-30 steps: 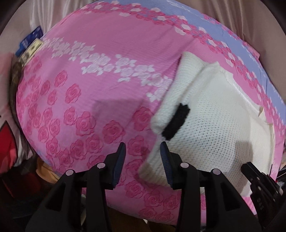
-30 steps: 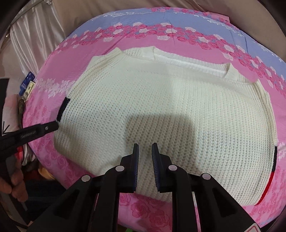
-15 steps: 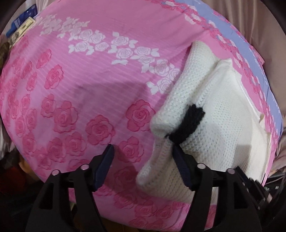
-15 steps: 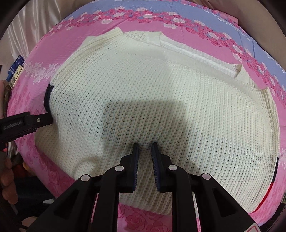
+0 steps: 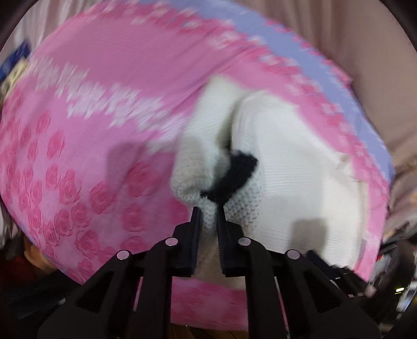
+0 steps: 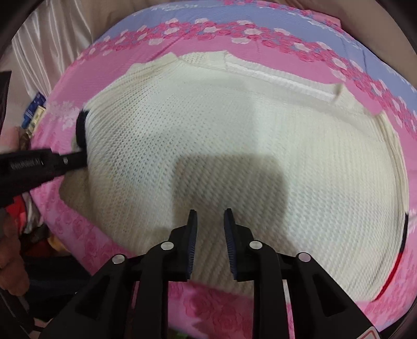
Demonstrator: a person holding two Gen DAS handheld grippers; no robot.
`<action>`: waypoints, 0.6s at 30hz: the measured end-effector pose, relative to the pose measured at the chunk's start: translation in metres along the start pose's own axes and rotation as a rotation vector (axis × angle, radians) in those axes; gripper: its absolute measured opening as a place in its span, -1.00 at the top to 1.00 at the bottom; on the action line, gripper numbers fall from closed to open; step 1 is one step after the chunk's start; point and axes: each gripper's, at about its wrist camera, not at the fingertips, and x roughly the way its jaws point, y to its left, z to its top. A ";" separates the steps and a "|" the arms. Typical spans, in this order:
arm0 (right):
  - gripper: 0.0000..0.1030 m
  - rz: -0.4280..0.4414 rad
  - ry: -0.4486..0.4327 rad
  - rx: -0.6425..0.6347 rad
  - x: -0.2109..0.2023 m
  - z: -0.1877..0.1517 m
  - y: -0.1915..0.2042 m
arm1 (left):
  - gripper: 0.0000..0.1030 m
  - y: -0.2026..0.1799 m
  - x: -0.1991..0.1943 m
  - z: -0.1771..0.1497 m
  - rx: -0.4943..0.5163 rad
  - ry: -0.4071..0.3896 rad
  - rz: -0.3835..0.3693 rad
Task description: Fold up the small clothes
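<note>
A cream knitted sweater lies spread on a pink rose-print bedsheet. Its left edge has a dark navy cuff. My left gripper is shut on that left edge just below the navy cuff and lifts the knit into a bunched fold. In the right wrist view the left gripper reaches in from the left at the cuff. My right gripper hovers over the sweater's near middle, its jaws slightly apart and holding nothing.
The bedsheet has a lavender band along the far side. Pale curtains hang behind at the left. A blue packet and cluttered items lie off the bed's left edge.
My left gripper closed from wide open onto the sweater's left edge and raised it. My right gripper's jaws parted a little and stayed over the sweater.
</note>
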 end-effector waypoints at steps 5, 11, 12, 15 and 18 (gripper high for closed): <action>0.48 -0.005 -0.072 0.118 -0.046 -0.045 -0.063 | 0.91 -0.099 -0.033 0.008 0.226 -0.091 -0.100; 0.46 -0.066 -0.133 0.406 -0.092 -0.111 -0.166 | 0.94 -0.224 -0.009 -0.029 0.486 -0.028 -0.196; 0.46 -0.073 -0.141 0.440 -0.096 -0.120 -0.176 | 0.94 -0.242 0.004 -0.041 0.530 -0.001 -0.193; 0.45 -0.100 -0.152 0.523 -0.105 -0.141 -0.199 | 0.92 -0.257 0.036 -0.069 0.575 0.073 -0.122; 0.44 -0.112 -0.157 0.559 -0.108 -0.153 -0.206 | 0.91 -0.241 0.038 -0.074 0.526 0.066 -0.101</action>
